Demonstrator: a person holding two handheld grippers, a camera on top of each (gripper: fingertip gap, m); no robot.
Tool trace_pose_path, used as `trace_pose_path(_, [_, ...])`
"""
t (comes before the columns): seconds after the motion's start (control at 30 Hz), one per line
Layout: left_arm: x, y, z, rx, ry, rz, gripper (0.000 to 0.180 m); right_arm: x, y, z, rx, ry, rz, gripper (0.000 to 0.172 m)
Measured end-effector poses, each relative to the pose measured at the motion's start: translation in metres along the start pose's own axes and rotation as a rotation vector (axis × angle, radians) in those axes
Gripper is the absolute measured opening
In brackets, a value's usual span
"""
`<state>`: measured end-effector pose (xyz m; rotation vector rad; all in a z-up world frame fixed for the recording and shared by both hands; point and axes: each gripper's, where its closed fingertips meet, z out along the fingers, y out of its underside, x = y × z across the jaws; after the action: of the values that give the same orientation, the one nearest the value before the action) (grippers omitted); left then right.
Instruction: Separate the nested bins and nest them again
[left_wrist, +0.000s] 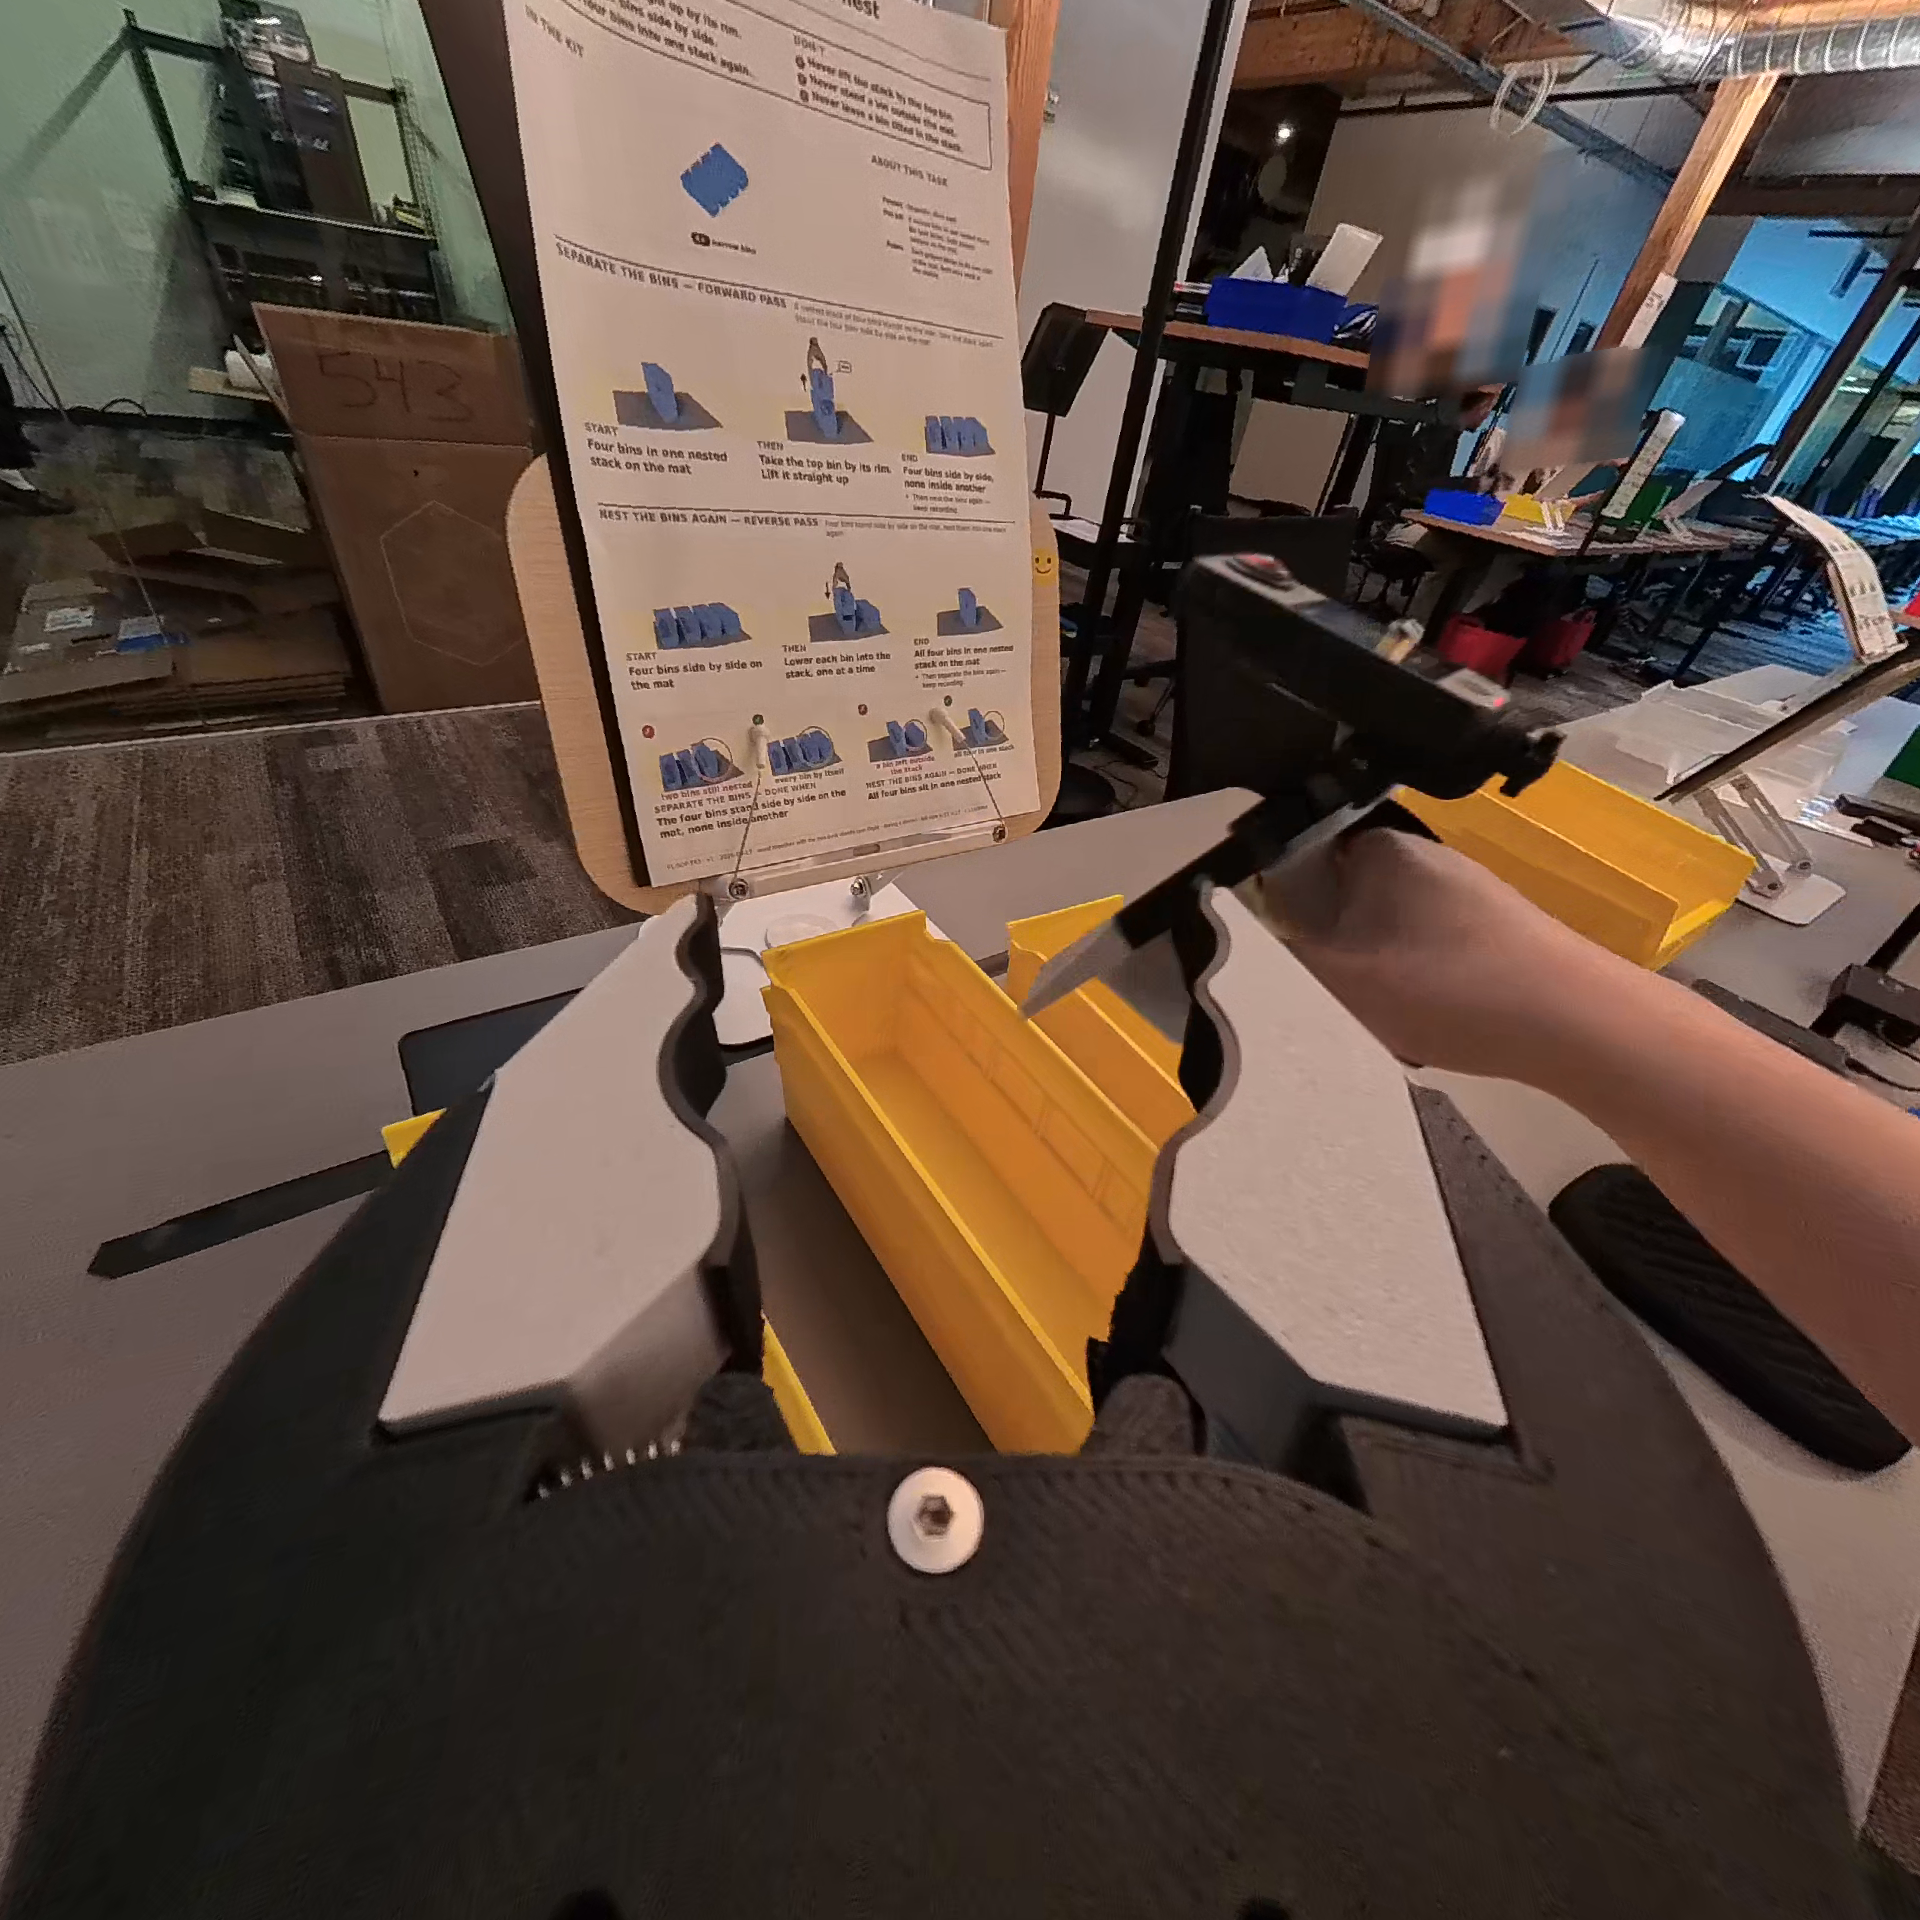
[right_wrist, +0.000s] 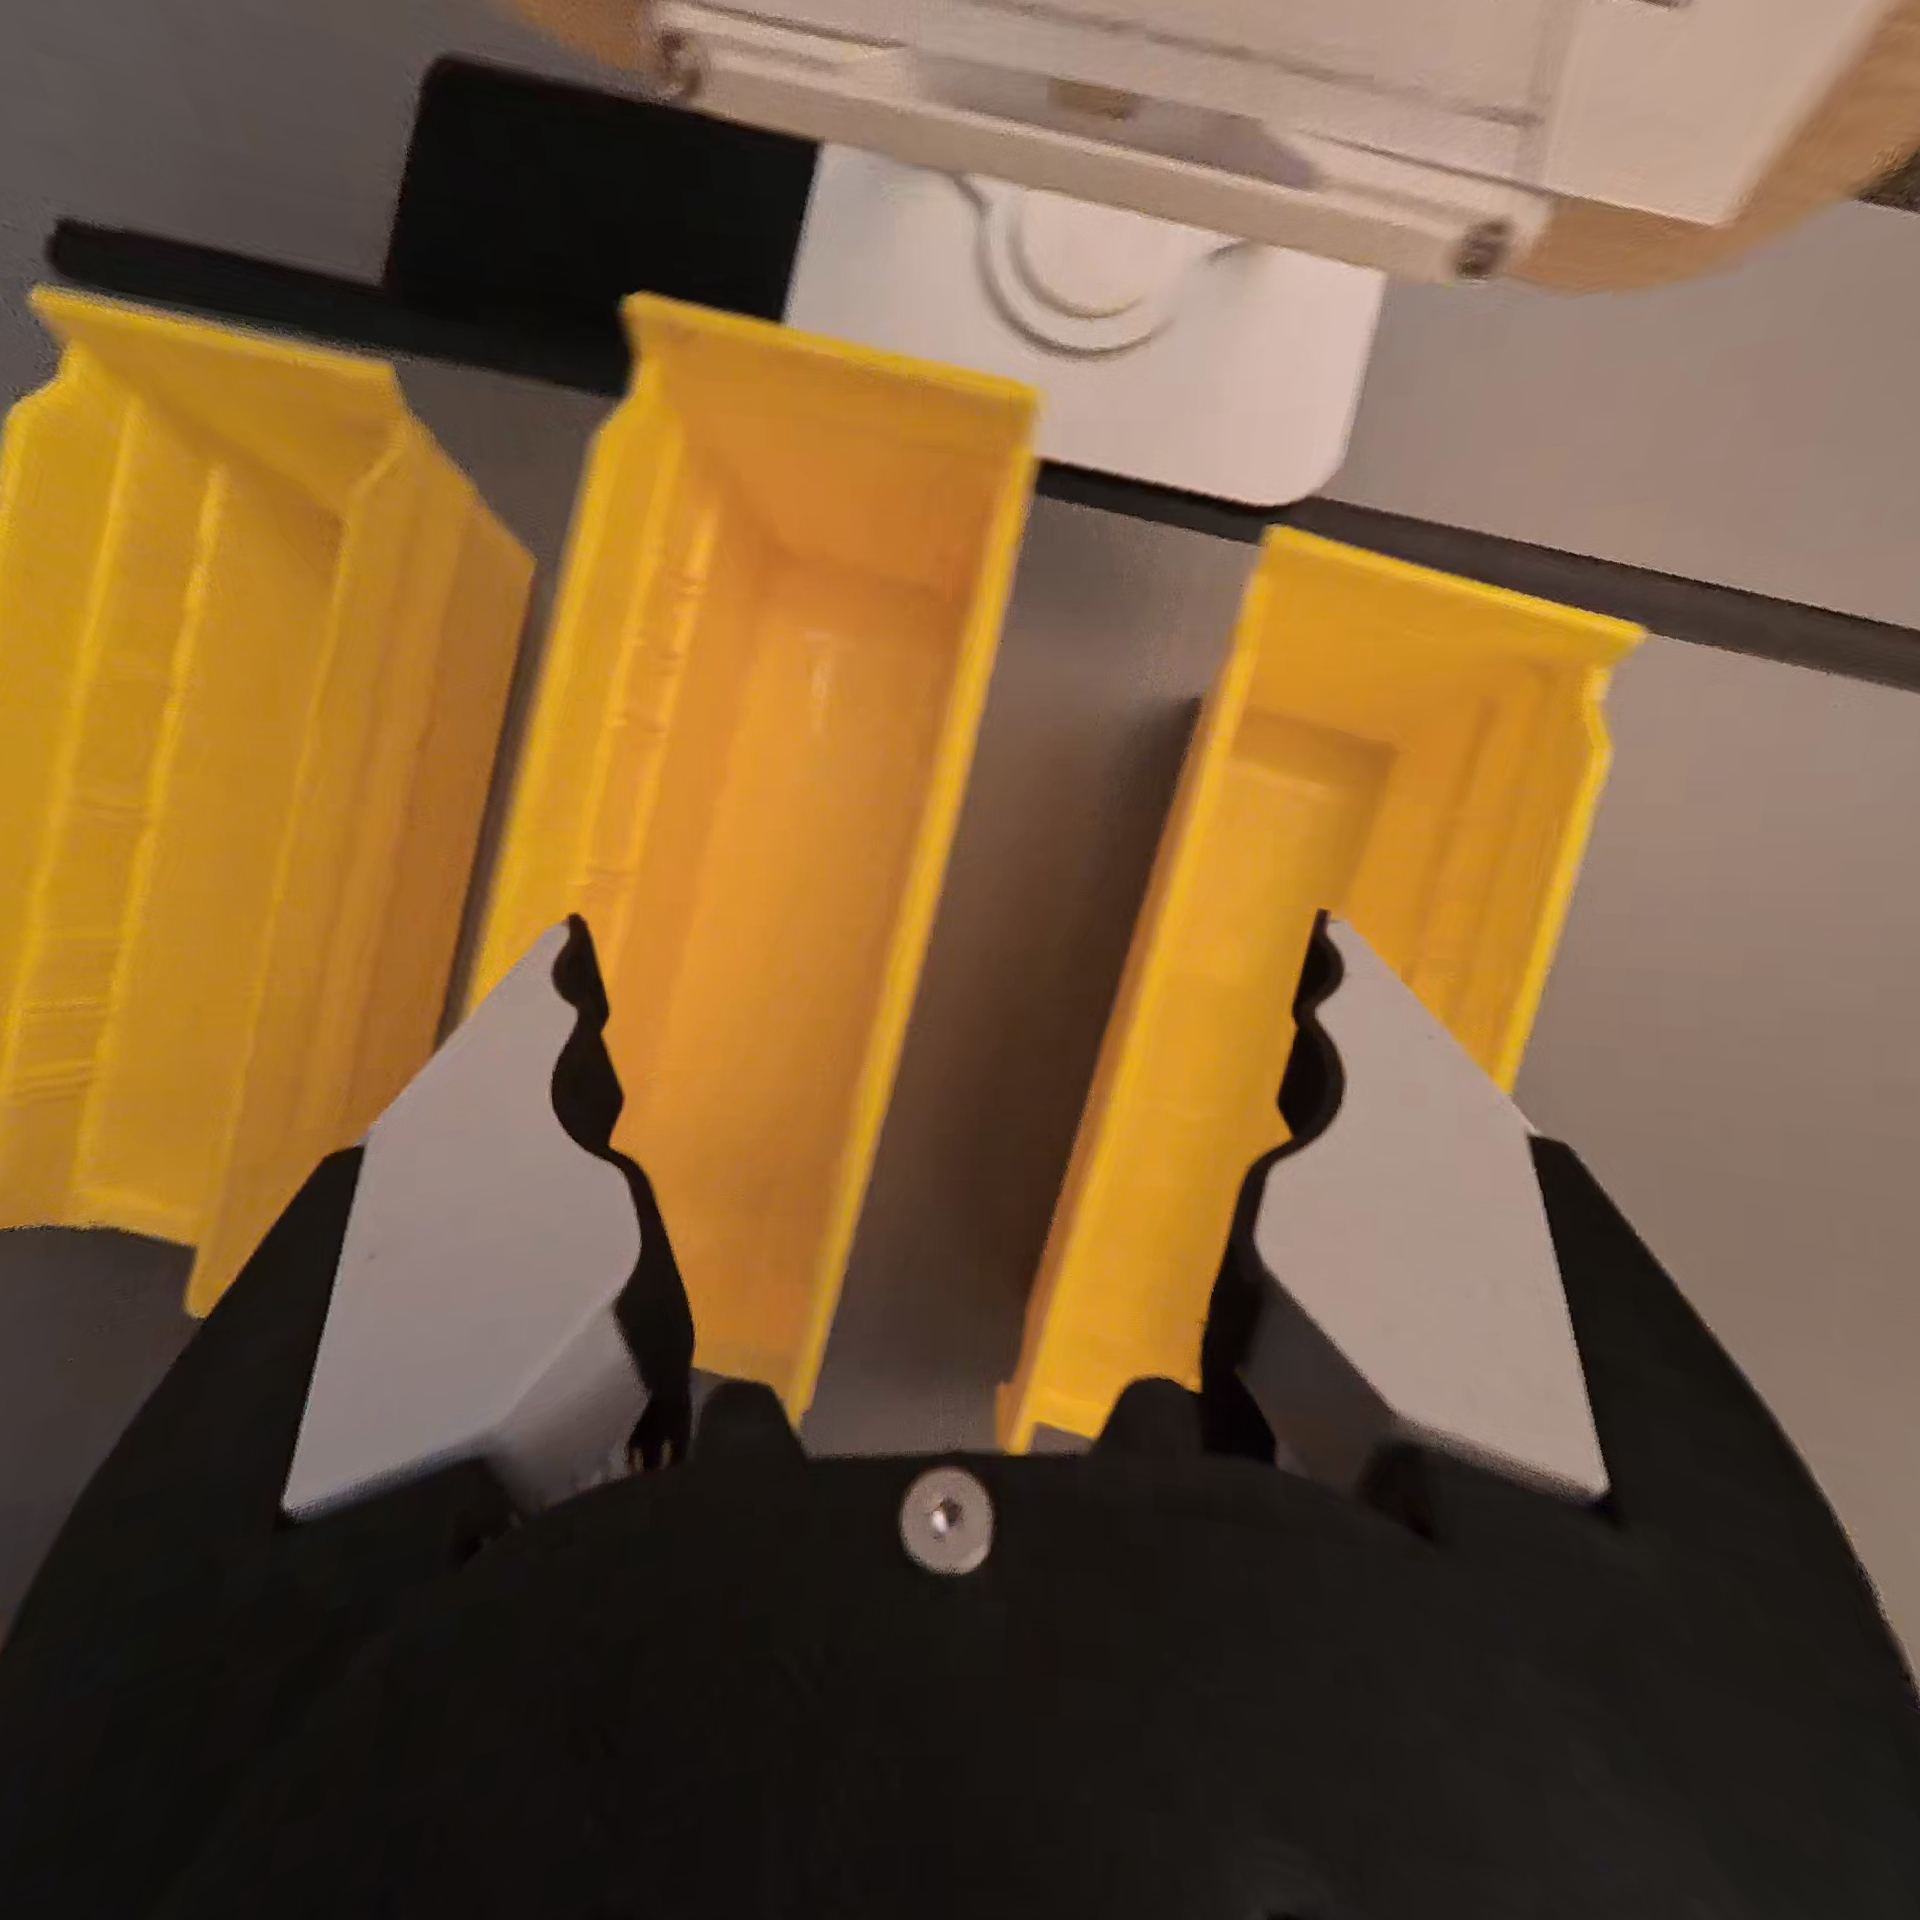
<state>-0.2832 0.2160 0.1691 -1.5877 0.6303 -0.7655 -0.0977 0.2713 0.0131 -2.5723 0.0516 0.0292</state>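
Bins of yellow plastic lie side by side on the grey table (right_wrist: 1714, 935): left bin (right_wrist: 208, 790), middle bin (right_wrist: 790, 831), right bin (right_wrist: 1455, 883). Right gripper (right_wrist: 945, 925) hovers above them, jaws wide apart, holding nothing; left gripper (left_wrist: 951, 935) likewise gapes over the middle bin

The left tongs (left_wrist: 956, 1029) stand open, gripping nothing, while toward two o'clock a bare hand (left_wrist: 1423, 956) holds the right tongs (right_wrist: 951, 935) tilted downward, fingers (right_wrist: 499, 1091) spread wide and empty.
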Motion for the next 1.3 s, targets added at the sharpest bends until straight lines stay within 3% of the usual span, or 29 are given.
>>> trace_pose_path(0.17, [0.005, 0.003, 0.001, -0.017, 0.010, 0.011, 0.089, -0.054, 0.024, 0.040, -0.196, -0.025, 0.025, 0.149])
trace_pose_path(0.5, [0.015, 0.001, 0.000, -0.006, 0.062, 0.012, 0.089, -0.064, 0.064, 0.076, -0.430, 0.029, 0.037, 0.142])
trace_pose_path(0.83, [0.022, 0.000, 0.001, -0.008, 0.077, 0.029, 0.089, -0.065, 0.060, 0.071, -0.457, 0.030, 0.044, 0.120])
trace_pose_path(1.3, [0.025, 0.001, 0.002, -0.014, 0.076, 0.038, 0.089, -0.069, 0.060, 0.062, -0.480, 0.002, 0.041, 0.118])
